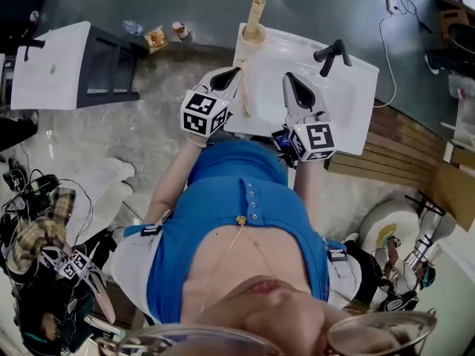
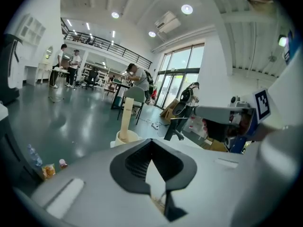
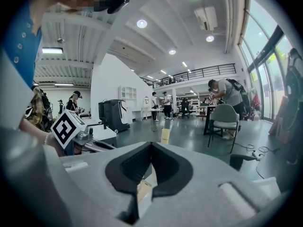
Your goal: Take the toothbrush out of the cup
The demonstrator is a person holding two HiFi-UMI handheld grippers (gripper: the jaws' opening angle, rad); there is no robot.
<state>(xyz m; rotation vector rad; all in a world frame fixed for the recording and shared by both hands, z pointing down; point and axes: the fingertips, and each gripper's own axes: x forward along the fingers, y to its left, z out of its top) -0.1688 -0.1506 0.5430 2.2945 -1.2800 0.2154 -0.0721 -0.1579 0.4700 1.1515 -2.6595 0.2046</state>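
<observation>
The white worktop (image 1: 349, 87) carries a sunken basin, with a black tap (image 1: 332, 54) well to the right of the cup (image 1: 253, 35), which sits at the far left corner. Both claws hang over the near half of the worktop, on the person's side of the cup and apart from it. The left claw (image 2: 152, 141) is the closer one: in its own view the cup stands just ahead and a little to the left of its tips. Its pads are pressed together with nothing between them. The right claw (image 3: 151, 145) is further to the right of the cup, between it and the tap's side, and it too is clenched on nothing. The toothbrush (image 1: 257, 12), which I take to be the tall tan piece, stands nearly upright in the cup and rises well above the rim. A thin tan strip (image 1: 244, 91) shows just beside the left claw in the head view. I cannot tell whether it is a loose thing or only the basin's edge, and neither claw view shows it gripped. As I judge it, the task is hardly begun: no claw touches cup or toothbrush, and nothing has been lifted out. What is left is nearly all of it: opening a claw, reaching to the cup, closing on the tan shaft above the rim, perhaps steadying the cup with the other claw, and drawing the toothbrush straight up until it clears the rim.
</observation>
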